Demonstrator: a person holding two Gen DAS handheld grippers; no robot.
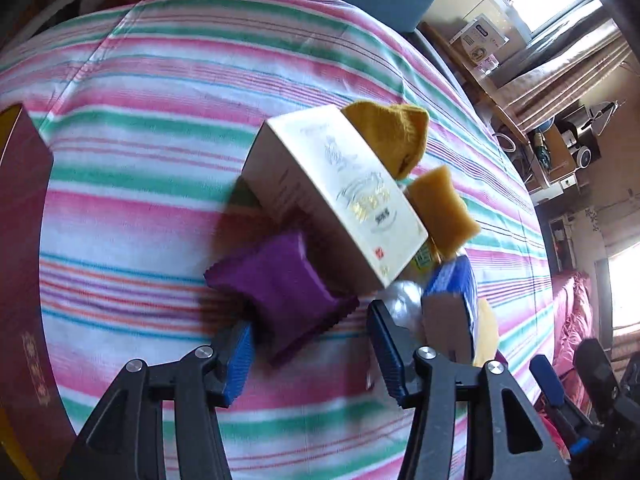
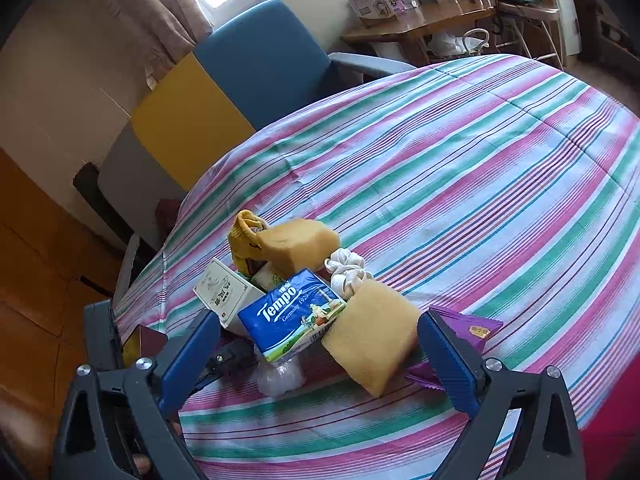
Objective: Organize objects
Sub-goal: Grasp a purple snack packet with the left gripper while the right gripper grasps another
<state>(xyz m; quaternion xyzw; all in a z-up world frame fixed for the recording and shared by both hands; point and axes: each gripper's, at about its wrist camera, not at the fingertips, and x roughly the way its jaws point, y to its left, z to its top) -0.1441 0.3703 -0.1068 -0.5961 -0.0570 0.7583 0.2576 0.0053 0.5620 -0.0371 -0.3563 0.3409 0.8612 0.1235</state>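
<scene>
A pile of small goods lies on the striped cloth [image 1: 140, 140]. In the left wrist view a purple packet [image 1: 280, 292] lies between the fingers of my left gripper [image 1: 306, 318], which is open; a gap shows beside its right finger. Behind the packet are a cream box [image 1: 332, 192], a yellow cloth [image 1: 388, 136] and a tan sponge [image 1: 440, 212]. My right gripper [image 2: 320, 356] is open around a blue Tempo tissue pack [image 2: 292, 316] and a tan sponge [image 2: 372, 344], not pressing on either. A second purple packet [image 2: 468, 328] lies behind its right finger.
A dark red box [image 1: 20, 260] stands at the cloth's left edge. A white bundle [image 2: 348, 272] and a clear bag [image 2: 280, 376] sit in the pile. A blue chair [image 2: 268, 56] and a wooden desk [image 2: 420, 20] stand beyond the table.
</scene>
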